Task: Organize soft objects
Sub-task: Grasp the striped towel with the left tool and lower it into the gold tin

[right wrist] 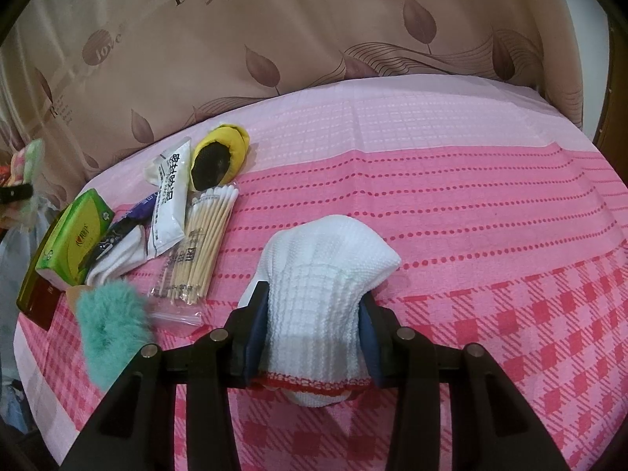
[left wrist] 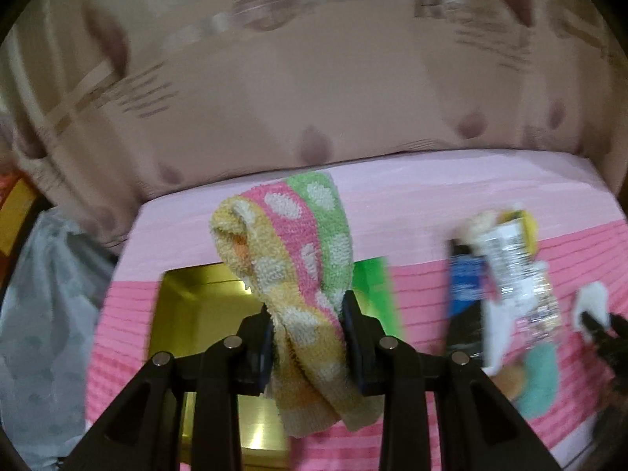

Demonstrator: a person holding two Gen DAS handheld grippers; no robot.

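Polka-dot washcloth (left wrist: pixel 298 274) hangs pinched in my left gripper (left wrist: pixel 308 325) above the gold tin (left wrist: pixel 184 314); my right gripper (right wrist: pixel 312 322) clamps the white knit glove (right wrist: pixel 325 271) over the pink bedspread (right wrist: pixel 471 196). I'd centre the washcloth over the tin before letting go.

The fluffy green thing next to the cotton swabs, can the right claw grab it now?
Probably not yet. The right claw is shut on the white glove, so its jaws are full. The fluffy green thing lies close to its left with nothing on top, so once the glove is dropped it looks easy to reach.
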